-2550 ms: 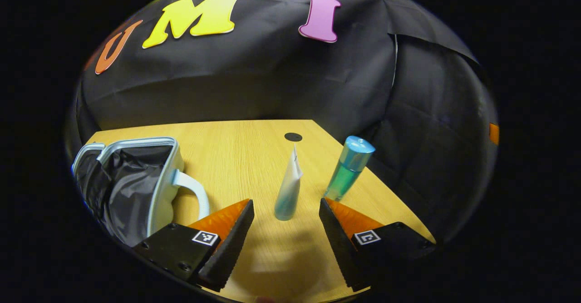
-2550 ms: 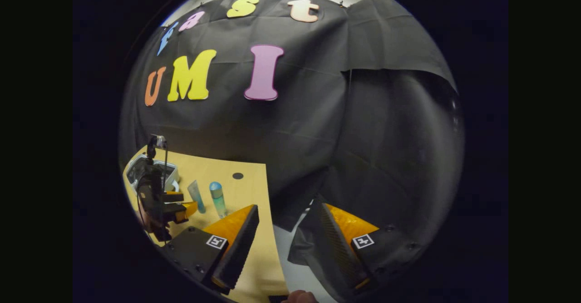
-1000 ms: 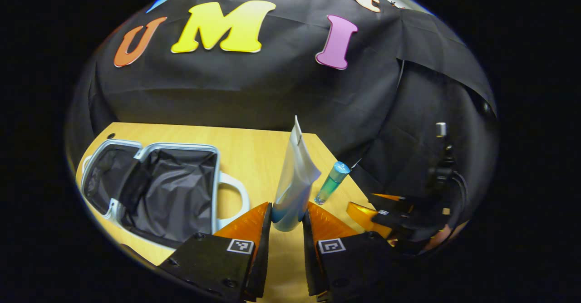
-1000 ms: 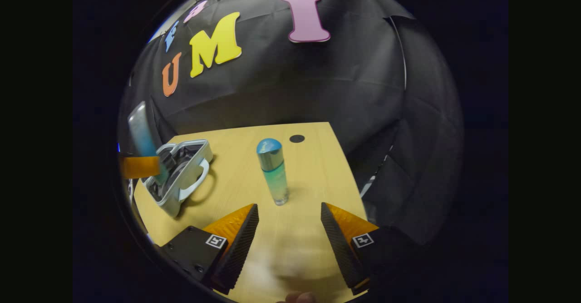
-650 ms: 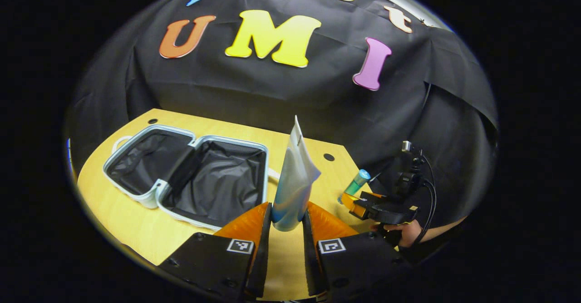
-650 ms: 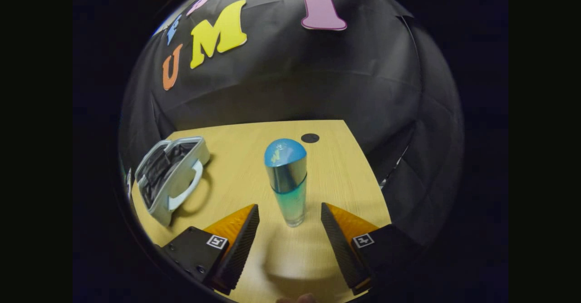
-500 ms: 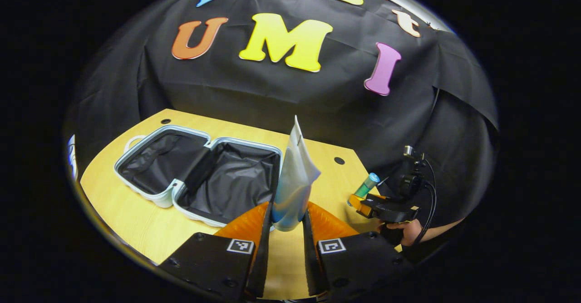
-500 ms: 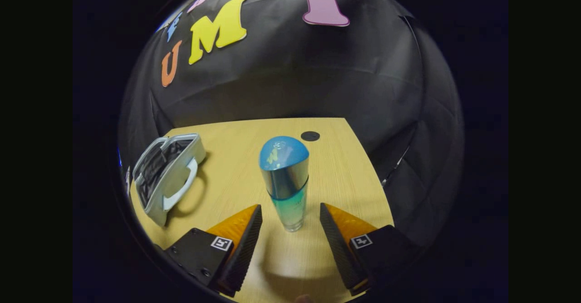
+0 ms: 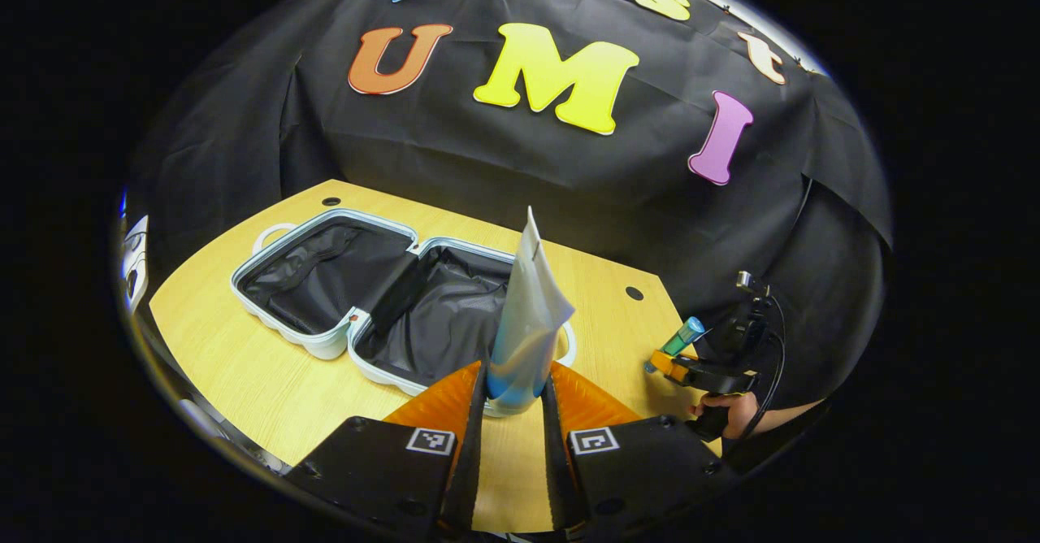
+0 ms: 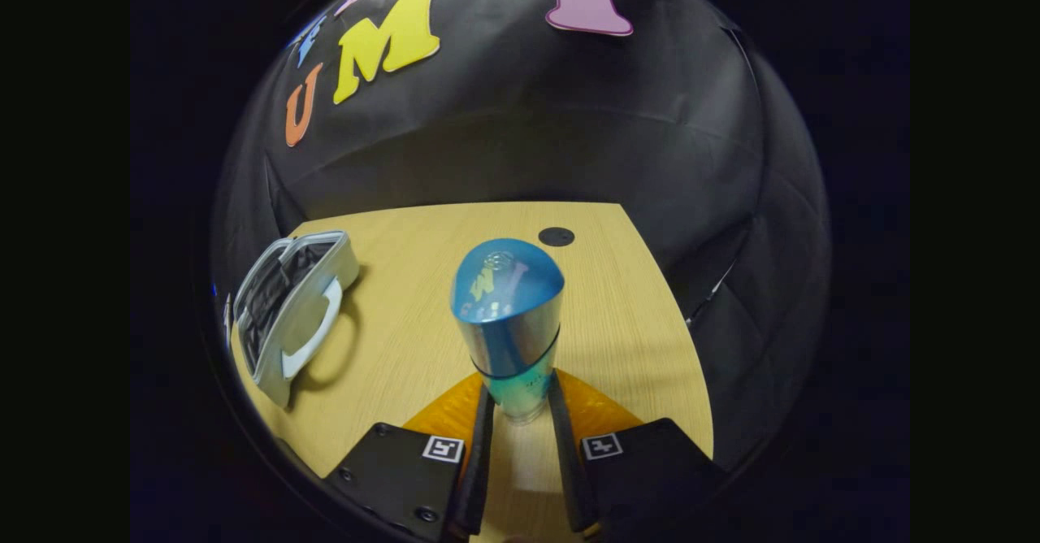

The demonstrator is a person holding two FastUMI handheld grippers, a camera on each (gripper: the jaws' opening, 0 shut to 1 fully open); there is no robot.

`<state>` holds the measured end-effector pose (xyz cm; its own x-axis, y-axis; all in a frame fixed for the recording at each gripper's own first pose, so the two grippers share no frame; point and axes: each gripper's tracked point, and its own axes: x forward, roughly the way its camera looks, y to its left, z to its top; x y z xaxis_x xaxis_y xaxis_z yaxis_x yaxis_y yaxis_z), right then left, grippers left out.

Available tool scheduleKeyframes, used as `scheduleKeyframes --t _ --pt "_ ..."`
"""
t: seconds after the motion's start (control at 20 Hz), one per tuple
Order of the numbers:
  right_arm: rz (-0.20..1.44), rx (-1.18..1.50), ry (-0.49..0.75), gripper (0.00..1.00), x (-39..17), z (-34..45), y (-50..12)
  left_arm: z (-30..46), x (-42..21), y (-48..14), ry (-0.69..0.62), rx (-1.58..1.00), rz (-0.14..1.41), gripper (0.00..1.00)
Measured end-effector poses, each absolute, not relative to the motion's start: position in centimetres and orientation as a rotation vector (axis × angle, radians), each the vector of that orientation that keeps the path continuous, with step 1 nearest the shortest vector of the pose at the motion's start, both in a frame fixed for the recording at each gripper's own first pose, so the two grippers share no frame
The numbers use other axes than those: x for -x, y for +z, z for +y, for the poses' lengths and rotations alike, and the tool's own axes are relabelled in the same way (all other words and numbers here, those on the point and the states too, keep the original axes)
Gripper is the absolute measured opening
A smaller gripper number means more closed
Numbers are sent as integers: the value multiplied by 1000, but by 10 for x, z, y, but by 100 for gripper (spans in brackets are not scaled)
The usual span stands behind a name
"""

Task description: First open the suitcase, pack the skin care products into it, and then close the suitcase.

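Left gripper view: you are holding the left gripper (image 9: 512, 401) with its jaws clamping the lower end of a white-and-blue tube (image 9: 526, 323), which is standing upright between them. The suitcase (image 9: 325, 340) is lying open on the desk (image 9: 244, 380) at about 10 o'clock from the tube, both halves showing black lining. At 3 o'clock, near the desk's edge, your hand (image 9: 731, 413) is holding the right gripper (image 9: 662, 360) at a small teal bottle (image 9: 681, 336).

Right gripper view: the jaws of the right gripper (image 10: 520, 413) are pressing both sides of the bottle's clear lower body (image 10: 510, 332); its blue cap is pointing at 12 o'clock. The bottle's base is sitting at the desk surface. The suitcase (image 10: 288, 323) is lying at 9 o'clock, well apart, handle toward the bottle.
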<state>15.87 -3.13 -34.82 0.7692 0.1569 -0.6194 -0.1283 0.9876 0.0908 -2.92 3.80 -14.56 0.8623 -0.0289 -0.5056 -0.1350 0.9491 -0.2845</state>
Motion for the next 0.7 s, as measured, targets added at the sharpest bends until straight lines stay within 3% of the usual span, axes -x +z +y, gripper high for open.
scheduleKeyframes --t 0.45,0.7 --pt "607 -146 187 33 -84 -17 -256 95 -31 -184 -66 358 629 37" --pt "604 -227 213 33 -36 1 -220 134 -46 -226 -53 339 811 37"
